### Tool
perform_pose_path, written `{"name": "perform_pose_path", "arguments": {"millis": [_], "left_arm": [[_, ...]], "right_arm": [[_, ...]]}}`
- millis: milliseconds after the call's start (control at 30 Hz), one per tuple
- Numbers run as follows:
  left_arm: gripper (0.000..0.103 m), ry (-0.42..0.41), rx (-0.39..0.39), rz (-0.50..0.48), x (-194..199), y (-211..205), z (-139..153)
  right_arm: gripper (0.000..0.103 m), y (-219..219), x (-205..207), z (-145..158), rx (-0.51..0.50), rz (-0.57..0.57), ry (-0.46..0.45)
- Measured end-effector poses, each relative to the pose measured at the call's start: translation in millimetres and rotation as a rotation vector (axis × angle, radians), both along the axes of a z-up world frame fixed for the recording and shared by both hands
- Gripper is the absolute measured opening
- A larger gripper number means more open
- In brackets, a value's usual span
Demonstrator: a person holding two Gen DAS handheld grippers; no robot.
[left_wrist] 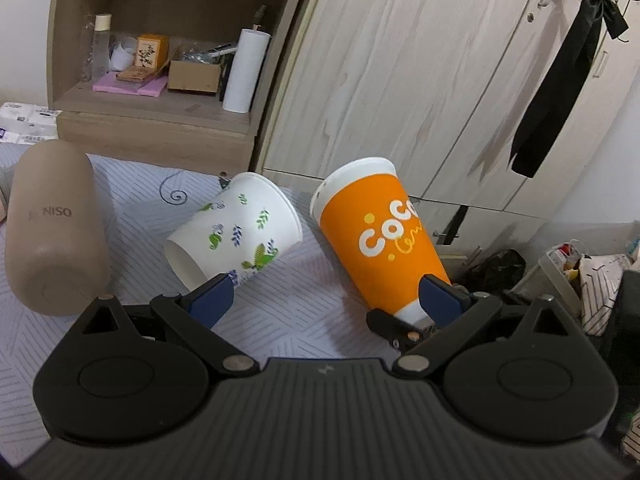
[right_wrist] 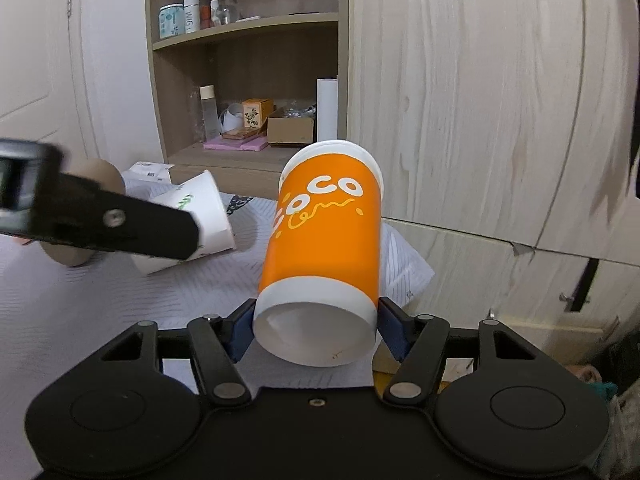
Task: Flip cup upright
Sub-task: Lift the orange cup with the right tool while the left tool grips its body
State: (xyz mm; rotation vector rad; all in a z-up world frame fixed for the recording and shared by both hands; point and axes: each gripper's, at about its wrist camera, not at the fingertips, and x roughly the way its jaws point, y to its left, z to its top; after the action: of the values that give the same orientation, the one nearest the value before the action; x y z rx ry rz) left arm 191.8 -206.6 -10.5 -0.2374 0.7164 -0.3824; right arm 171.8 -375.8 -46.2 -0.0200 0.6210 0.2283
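Note:
An orange paper cup (right_wrist: pixel 320 232) with white "coco" lettering is tilted, base toward my right gripper (right_wrist: pixel 314 330), whose blue pads are shut on the cup's white base band. The same cup shows in the left wrist view (left_wrist: pixel 380 232), with the right gripper's fingers at its base. A white cup with a leaf print (left_wrist: pixel 236 228) lies on its side on the striped cloth (left_wrist: pixel 300 304). My left gripper (left_wrist: pixel 324 300) is open and empty, its left pad (left_wrist: pixel 212 300) close to the white cup's base. It crosses the right wrist view as a black bar (right_wrist: pixel 120 220).
A beige bottle (left_wrist: pixel 56 228) lies on its side at the left. A wooden shelf unit (left_wrist: pixel 160 92) with boxes and a white roll stands behind the cloth. Wardrobe doors (left_wrist: pixel 420 80) are behind the cups. Clutter and a bin (left_wrist: pixel 560 276) sit at the right.

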Motion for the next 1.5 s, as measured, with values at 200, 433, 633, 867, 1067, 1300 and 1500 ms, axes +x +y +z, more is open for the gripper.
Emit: {"name": "perform_pose_path", "arguments": {"millis": [200, 433, 633, 867, 1067, 1300, 1500], "left_arm": [[0.100, 0.016, -0.046, 0.019, -4, -2, -9], [0.100, 0.080, -0.134, -0.030, -4, -2, -21], [0.100, 0.123, -0.159, -0.077, -6, 1, -31], [0.095, 0.171, -0.226, -0.121, -11, 8, -43], [0.067, 0.191, -0.264, -0.202, -22, 21, -38], [0.062, 0.202, -0.231, -0.214, -43, 47, -30], [0.056, 0.213, -0.222, -0.210, -59, 84, -26]], "right_arm": [[0.069, 1, -26, 1, 0.069, -0.021, 0.022], [0.069, 7, -50, -2, 0.095, -0.018, 0.029], [0.069, 13, -69, -7, 0.107, -0.033, 0.063], [0.069, 28, -78, -7, 0.048, -0.025, 0.139], [0.069, 25, -79, -4, 0.126, 0.009, 0.201], [0.072, 41, -94, -3, 0.178, 0.126, 0.236], [0.084, 49, -99, 4, 0.250, 0.245, 0.226]]}}
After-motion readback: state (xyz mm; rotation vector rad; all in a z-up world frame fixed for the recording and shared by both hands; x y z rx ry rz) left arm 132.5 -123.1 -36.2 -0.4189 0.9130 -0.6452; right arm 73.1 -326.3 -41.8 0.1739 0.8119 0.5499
